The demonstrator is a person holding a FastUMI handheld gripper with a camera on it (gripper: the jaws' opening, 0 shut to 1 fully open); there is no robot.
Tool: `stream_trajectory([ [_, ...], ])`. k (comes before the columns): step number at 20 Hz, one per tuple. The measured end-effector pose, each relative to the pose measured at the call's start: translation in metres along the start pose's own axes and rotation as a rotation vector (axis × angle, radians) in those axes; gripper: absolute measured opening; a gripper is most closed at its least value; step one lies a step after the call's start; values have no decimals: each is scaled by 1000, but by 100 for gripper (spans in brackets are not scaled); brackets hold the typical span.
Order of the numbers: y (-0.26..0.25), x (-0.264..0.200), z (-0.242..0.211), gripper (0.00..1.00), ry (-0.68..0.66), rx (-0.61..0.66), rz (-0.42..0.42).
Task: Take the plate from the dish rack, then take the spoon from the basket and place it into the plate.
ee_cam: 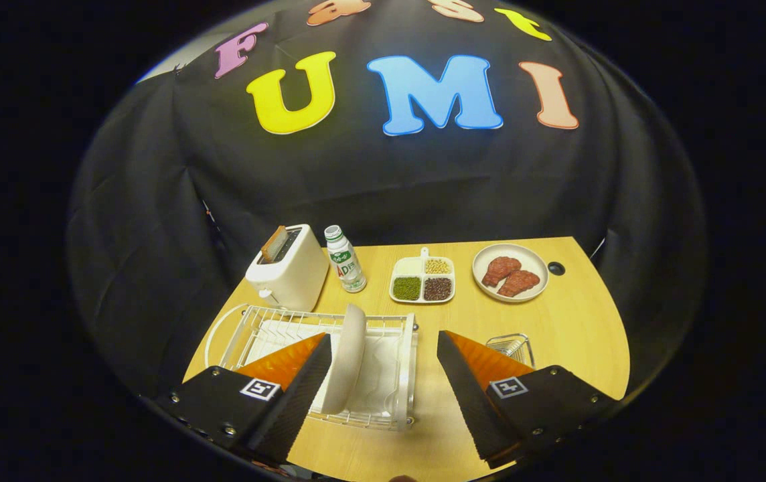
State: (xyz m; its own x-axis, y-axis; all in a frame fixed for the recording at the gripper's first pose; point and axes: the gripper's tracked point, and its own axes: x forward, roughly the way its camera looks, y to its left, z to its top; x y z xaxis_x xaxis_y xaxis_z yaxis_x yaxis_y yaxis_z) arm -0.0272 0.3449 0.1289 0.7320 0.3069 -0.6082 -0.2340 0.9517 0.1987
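So the first step is what's in hand here, and the plate hasn't been lifted yet: the round white plate is seen standing on edge in the white wire dish rack, which sits at the near left part of the light wooden tabletop. The tool is held wide open with nothing gripped; the plate sits just inside the left finger, apparently not pinched, with a big gap left over to the right finger. For the next move, it's judged that the tool would need to be shifted left so the rim is centred between the fingers, then closed on the upper edge and raised straight up out of the slots. The small wire basket is spotted just beyond the right finger, near the right edge; whether a spoon is in it can't be told. Along the far edge, a white toaster with a slice of toast, a small white bottle with a green cap, a divided white tray of beans and a beige plate with two pieces of meat are lined up. The bottle's label has red and green print, but it's too small to be read.
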Motion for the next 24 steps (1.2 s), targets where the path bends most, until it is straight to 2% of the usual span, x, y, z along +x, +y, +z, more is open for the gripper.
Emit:
stream_trajectory([
  [12,26,65,-39,98,267,11,-35],
  [21,34,97,-63,97,390,16,-62],
  [22,35,98,-66,96,402,13,-70],
  [24,34,102,-76,84,438,0,-88],
])
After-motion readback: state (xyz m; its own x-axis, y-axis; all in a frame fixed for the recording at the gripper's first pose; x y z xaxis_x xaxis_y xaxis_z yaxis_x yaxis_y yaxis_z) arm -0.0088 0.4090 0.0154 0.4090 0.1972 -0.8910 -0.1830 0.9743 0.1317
